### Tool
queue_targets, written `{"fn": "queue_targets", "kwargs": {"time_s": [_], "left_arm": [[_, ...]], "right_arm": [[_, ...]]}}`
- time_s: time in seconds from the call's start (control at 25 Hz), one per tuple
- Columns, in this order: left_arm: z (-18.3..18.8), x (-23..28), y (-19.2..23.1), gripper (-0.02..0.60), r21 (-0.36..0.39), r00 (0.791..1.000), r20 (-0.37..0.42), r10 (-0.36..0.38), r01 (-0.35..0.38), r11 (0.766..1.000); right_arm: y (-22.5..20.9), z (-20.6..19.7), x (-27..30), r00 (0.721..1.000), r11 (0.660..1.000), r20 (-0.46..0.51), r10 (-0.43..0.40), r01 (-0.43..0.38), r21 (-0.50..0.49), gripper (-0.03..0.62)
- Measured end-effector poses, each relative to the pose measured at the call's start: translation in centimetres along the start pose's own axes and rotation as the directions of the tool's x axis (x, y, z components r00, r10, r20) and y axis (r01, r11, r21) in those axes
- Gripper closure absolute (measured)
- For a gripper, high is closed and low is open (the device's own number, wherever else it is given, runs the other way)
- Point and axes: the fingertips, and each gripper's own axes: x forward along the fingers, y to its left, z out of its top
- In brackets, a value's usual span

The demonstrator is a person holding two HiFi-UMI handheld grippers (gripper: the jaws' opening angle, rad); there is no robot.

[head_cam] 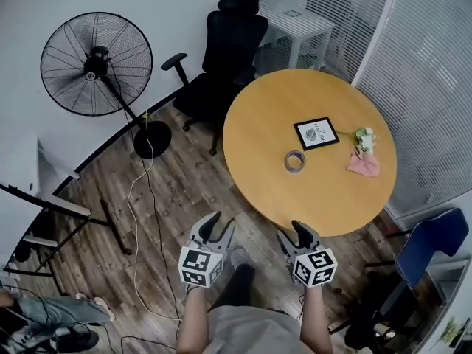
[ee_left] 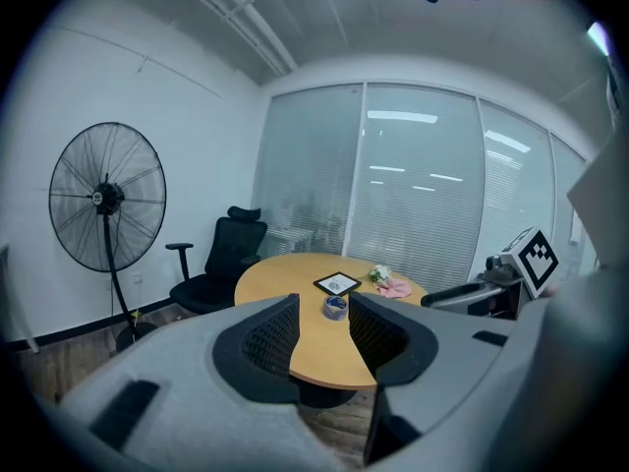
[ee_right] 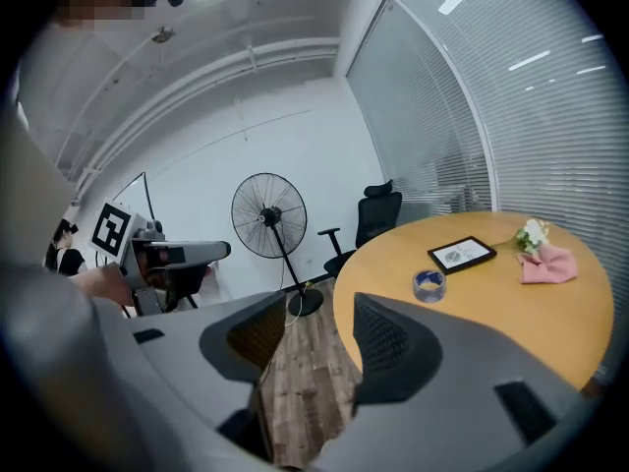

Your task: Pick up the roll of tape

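The roll of tape (head_cam: 295, 161) lies flat near the middle of the round wooden table (head_cam: 258, 139). It is a clear roll with a bluish core. Both grippers hover over the floor, short of the table's near edge and well apart from the roll. My left gripper (head_cam: 218, 225) is open and empty; in its own view the tape (ee_left: 335, 307) shows far off in the gap between its jaws (ee_left: 323, 308). My right gripper (head_cam: 293, 234) is also open and empty, and its view has the tape (ee_right: 429, 284) ahead to the right of the jaws (ee_right: 319, 308).
A black framed picture (head_cam: 316, 133) and a pink cloth with small flowers (head_cam: 363, 161) lie beyond the tape. A black office chair (head_cam: 221, 57) and a standing fan (head_cam: 96, 63) are left of the table, with a cable on the floor. A blue chair (head_cam: 435, 245) stands at the right.
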Motion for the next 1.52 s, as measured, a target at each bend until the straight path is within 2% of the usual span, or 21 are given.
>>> {"fn": "queue_targets", "kwargs": {"time_s": [0.2, 0.36, 0.64, 0.88, 1.12, 1.28, 1.52], "left_arm": [[1.9, 4.2, 4.5, 0.423, -0.013, 0.999, -0.010, -0.050, 0.049, 0.999], [2.4, 6.3, 5.7, 0.423, -0.047, 0.997, -0.005, -0.081, 0.081, 0.996], [0.0, 7.2, 5.2, 0.423, -0.086, 0.988, -0.054, -0.145, 0.140, 0.987], [1.7, 8.6, 4.8, 0.423, -0.067, 0.989, -0.029, -0.144, 0.141, 0.988], [2.6, 10.9, 4.9, 0.423, -0.080, 0.991, -0.026, -0.132, 0.129, 0.988], [2.3, 14.0, 3.3, 0.423, -0.092, 0.988, -0.055, -0.144, 0.139, 0.986], [3.6, 19.6, 1.5, 0.423, -0.060, 0.983, -0.093, -0.160, 0.155, 0.986]], "right_arm": [[-1.5, 2.7, 5.4, 0.999, 0.999, -0.016, -0.052, 0.052, 0.011, 0.387], [-2.9, 3.5, 8.1, 0.997, 0.997, -0.038, -0.074, 0.074, 0.004, 0.387], [-5.4, 4.1, 10.1, 0.990, 0.992, -0.062, -0.125, 0.126, 0.007, 0.387], [-9.0, 5.0, 11.0, 0.985, 0.987, -0.069, -0.161, 0.162, 0.012, 0.387], [-12.4, 6.1, 13.0, 0.982, 0.986, -0.093, -0.164, 0.162, -0.028, 0.387], [-16.4, 6.6, 14.4, 0.978, 0.985, -0.119, -0.173, 0.170, -0.036, 0.387], [-22.3, 7.3, 16.9, 0.969, 0.983, -0.169, -0.182, 0.176, -0.046, 0.387]]}}
